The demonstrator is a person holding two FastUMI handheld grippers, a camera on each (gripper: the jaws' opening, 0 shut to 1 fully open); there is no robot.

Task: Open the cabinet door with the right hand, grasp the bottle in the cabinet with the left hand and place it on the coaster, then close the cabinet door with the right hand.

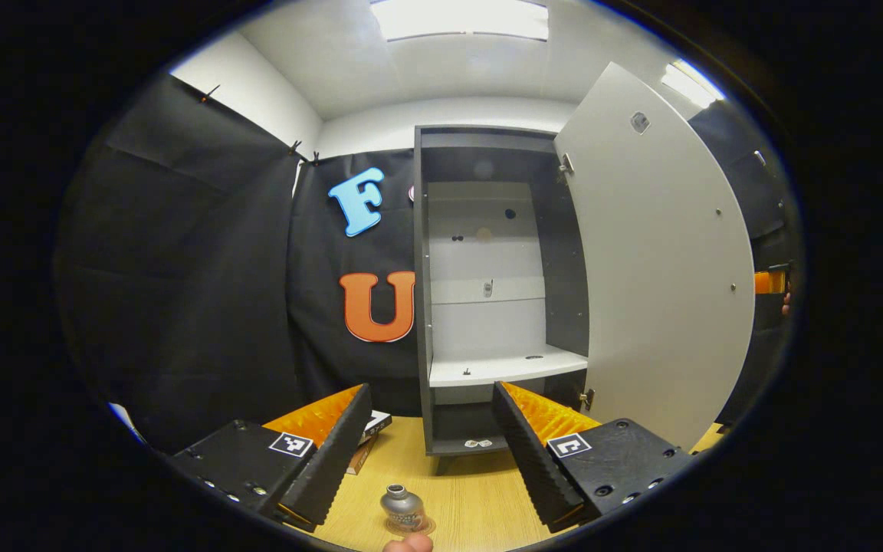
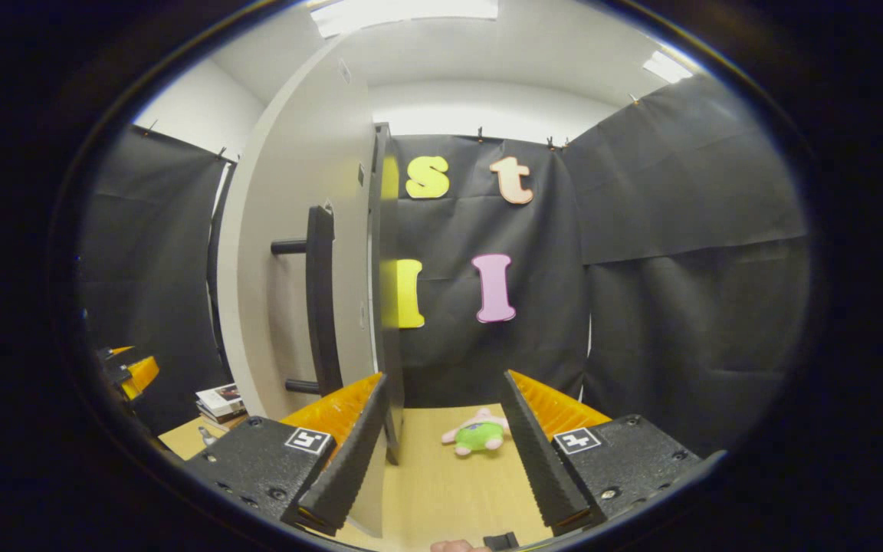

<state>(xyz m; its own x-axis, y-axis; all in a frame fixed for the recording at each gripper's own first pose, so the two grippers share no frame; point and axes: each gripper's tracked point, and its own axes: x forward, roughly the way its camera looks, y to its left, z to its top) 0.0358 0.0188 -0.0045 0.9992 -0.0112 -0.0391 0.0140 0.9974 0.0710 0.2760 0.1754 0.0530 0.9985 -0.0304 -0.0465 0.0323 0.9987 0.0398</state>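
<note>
— Below the open cabinet (image 1: 499, 307), I see the bottle (image 1: 403, 507) on its coaster (image 1: 411, 526); my left gripper (image 1: 430, 452) is spread, empty.
— Then closing's next: my right gripper (image 2: 441, 452), spread, must push the door (image 2: 296, 253) beside its handle (image 2: 320, 299).

I saw a light wooden table (image 1: 480, 491) carrying the open cabinet (image 1: 422, 307). In front of it the small silvery bottle (image 1: 402, 507) stood upright on a clear coaster (image 1: 428, 527). Some books (image 1: 369, 437) lay to the left. Beyond the door (image 2: 296, 253), a plush toy (image 2: 478, 434) lay on the tabletop.
</note>
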